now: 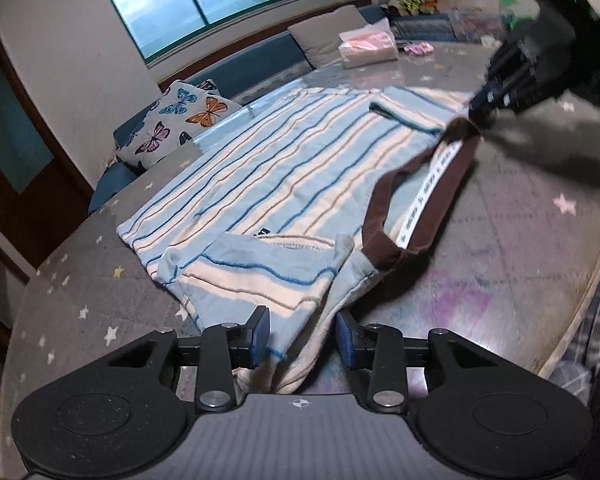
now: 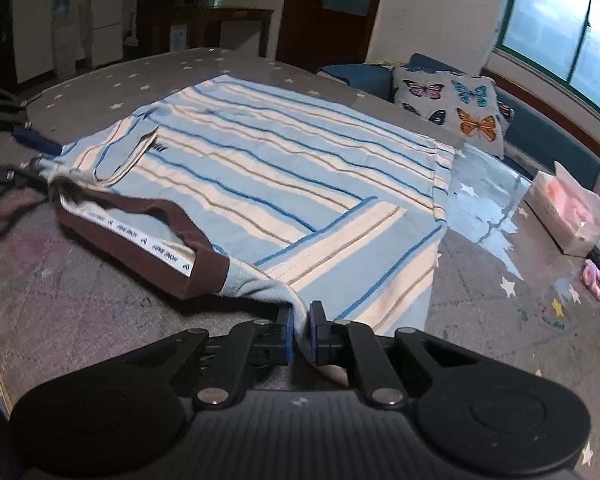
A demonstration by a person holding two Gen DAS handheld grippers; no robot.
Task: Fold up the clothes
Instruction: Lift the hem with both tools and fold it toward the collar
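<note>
1. Left gripper (image 1: 302, 338): fingers (image 1: 260, 334) part-way apart, a bunched edge of the striped shirt (image 1: 268, 176) lying between the blue pads; the gap is wider than the cloth, so a firm hold cannot be confirmed. In the right wrist view it sits at the far left edge (image 2: 34, 142), against the shirt's shoulder.
2. Striped shirt: light blue, cream and dark-blue stripes, spread flat on the worktop (image 1: 500, 248), which carries a grey star-print cover. Both sleeves are folded inward over the body.
3. Collar (image 2: 140, 240): brown rib band, lifted slightly off the worktop. The white neck tape inside carries repeated small lettering with a triangle mark, too small to read surely. A short dark print on the chest (image 2: 160, 147) is illegible.
4. Right gripper (image 2: 300, 334): fingers nearly closed, pinching the shirt's shoulder fabric beside the collar.
5. Far right of the worktop: tissue pack (image 2: 572, 216), pink hair tie (image 2: 598, 282). Butterfly cushion (image 2: 452, 108) on the sofa beyond.
</note>
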